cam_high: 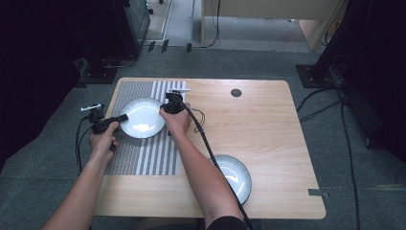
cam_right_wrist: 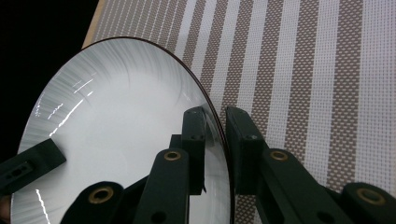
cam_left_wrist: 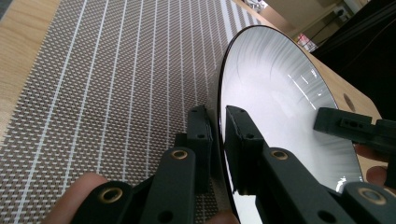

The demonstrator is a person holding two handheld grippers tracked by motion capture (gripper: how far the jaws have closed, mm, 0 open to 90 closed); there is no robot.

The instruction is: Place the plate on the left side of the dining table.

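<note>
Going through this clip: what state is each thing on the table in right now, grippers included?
Plate: over the striped mat, gripped by its rim on two opposite sides.
Second plate: flat on the bare table near the front edge, untouched.
Striped mat: lying flat.
Left gripper: shut on the plate's rim.
Right gripper: shut on the plate's opposite rim.

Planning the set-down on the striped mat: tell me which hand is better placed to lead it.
Neither alone, slightly the left. Left gripper and right gripper each clamp opposite rims of the plate above the placemat. The left hand sits at the mat's outer edge with an unobstructed approach.
</note>
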